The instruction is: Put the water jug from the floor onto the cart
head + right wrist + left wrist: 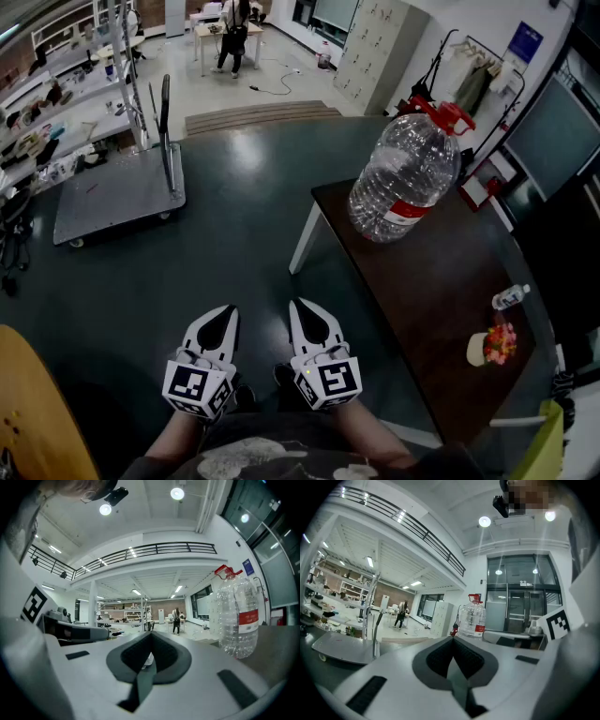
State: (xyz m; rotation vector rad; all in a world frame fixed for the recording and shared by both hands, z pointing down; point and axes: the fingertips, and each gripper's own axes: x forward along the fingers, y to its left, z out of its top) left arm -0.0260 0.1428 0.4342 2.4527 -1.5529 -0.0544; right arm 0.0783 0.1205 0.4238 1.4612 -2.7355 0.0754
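Note:
A large clear water jug (pixel 405 178) with a red cap, handle and label stands upright on the near corner of a dark brown table (pixel 441 309). The left gripper view has the jug (pixel 472 618) ahead and slightly right; in the right gripper view the jug (pixel 236 616) is close on the right. The grey flat cart (pixel 112 192) with its upright push handle stands on the floor at the left, and its deck (pixel 337 648) appears again in the left gripper view. Left gripper (pixel 228 312) and right gripper (pixel 300 306) are side by side close to my body, both shut and empty.
On the table's near end lie a small bottle (pixel 509 297) and a cup with flowers (pixel 492 345). A yellow chair back (pixel 37 412) is at bottom left. Cluttered workbenches (pixel 56 112) line the left wall, lockers (pixel 380 52) stand at the back, and a person (pixel 232 33) stands far off.

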